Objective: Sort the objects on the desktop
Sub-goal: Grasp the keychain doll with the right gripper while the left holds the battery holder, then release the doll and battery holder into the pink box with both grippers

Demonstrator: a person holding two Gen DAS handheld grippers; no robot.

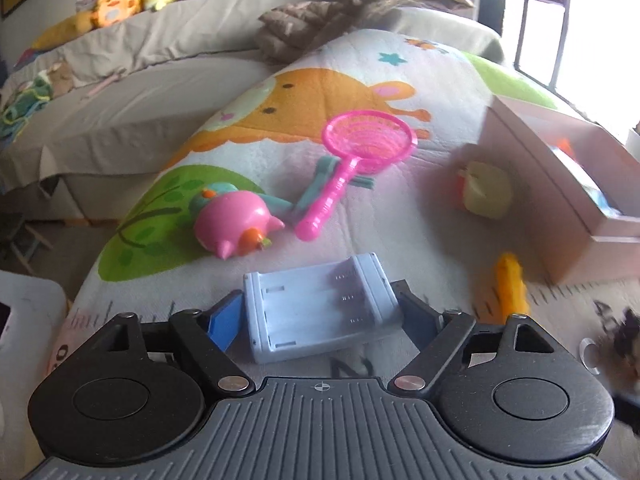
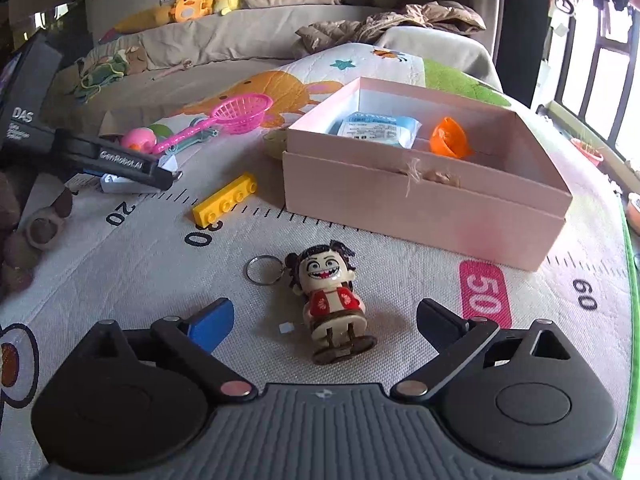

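Note:
My left gripper (image 1: 320, 316) holds a pale blue battery holder (image 1: 320, 308) that lies on the play mat; both pads touch its sides. My right gripper (image 2: 326, 320) stands open low over the mat. A small doll keychain (image 2: 332, 304) with a red top lies on its back between the fingers, untouched, its ring (image 2: 262, 270) to the left. A pink open box (image 2: 420, 200) sits beyond it, with a blue-white packet (image 2: 376, 128) and an orange bowl (image 2: 450, 136) inside. The right wrist view shows the left gripper's body (image 2: 120, 160) at far left.
A yellow brick (image 2: 226, 200) lies left of the box. A pink net scoop (image 1: 360, 148), a pink round toy (image 1: 236, 228) and a teal tool lie farther back. A pale yellow toy (image 1: 484, 192) rests against the box's left wall (image 1: 560, 184). A sofa with plush toys stands behind.

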